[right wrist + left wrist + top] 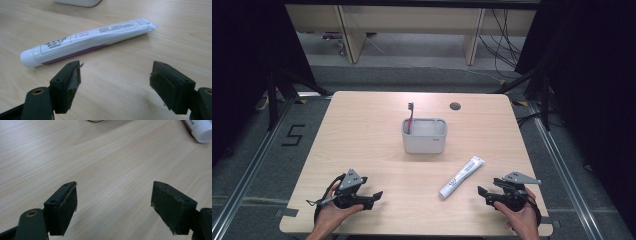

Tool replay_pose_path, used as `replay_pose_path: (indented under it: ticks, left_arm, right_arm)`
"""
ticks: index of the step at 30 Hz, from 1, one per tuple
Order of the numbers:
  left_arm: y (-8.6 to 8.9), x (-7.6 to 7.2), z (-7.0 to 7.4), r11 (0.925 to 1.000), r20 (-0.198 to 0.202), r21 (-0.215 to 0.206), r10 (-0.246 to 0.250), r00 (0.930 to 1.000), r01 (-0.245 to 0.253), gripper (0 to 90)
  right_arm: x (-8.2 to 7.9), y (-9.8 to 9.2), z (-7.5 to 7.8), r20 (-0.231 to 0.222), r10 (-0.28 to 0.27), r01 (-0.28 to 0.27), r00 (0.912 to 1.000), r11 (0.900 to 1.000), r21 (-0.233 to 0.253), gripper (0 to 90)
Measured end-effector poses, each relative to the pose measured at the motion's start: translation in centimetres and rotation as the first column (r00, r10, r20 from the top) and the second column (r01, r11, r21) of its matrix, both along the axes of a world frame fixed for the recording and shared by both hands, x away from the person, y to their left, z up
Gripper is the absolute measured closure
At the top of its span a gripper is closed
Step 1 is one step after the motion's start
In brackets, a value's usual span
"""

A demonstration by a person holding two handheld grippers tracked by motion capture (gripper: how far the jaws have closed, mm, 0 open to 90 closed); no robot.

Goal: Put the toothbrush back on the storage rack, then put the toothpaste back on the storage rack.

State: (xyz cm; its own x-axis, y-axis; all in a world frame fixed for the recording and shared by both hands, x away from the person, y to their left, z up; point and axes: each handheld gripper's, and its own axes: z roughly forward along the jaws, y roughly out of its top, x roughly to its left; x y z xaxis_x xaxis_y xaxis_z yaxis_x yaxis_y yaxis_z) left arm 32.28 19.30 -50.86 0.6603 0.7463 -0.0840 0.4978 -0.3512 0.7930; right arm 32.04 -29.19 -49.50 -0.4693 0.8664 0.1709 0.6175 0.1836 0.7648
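On the table [362,130]:
Holder: grey holder [424,136] mid-table, dark-handled toothbrush [410,118] upright in its left end, probably leaning on the wall.
Tube: toothpaste tube [461,176] flat, front-right of holder.
Left gripper [371,196]: front-left of holder, jaws spread, nothing between.
Right gripper [483,193]: just right of tube, jaws spread, nothing between.

Black grippers [373,199] [482,194], grey three-cornered plates (bare forearms), brass-coloured rivets.

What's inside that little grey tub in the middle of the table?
A toothbrush stands in the grey tub, leaning at its left corner, head up. The rest looks empty, though the near wall hides the bottom.
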Motion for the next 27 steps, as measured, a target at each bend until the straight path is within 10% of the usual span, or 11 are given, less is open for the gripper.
replay_pose_path:
  ticks: [14, 17, 27]
  left_arm:
    - [0.1, -2.0, 0.2, 0.9985, 0.05, 0.054, -0.002, 0.9987, -0.001, 20.7]
    - [0.3, -1.9, 0.2, 0.9974, 0.054, 0.07, 0.013, 0.9985, -0.016, 20.7]
    - [0.0, -1.9, -0.1, 0.996, 0.047, 0.089, 0.0, 0.9989, -0.005, 20.7]
  right_arm:
    - [-0.4, 0.4, 0.2, -0.053, -0.027, 0.029, 0.9982, 0.999, 0.024, 25.2]
    - [-0.1, 0.1, 0.1, 0.015, 0.008, -0.007, 0.9999, 1.0, -0.02, 25.2]
    - [-0.1, 1.2, 0.7, 0.035, 0.047, -0.047, 0.9983, 0.999, 0.01, 32.6]
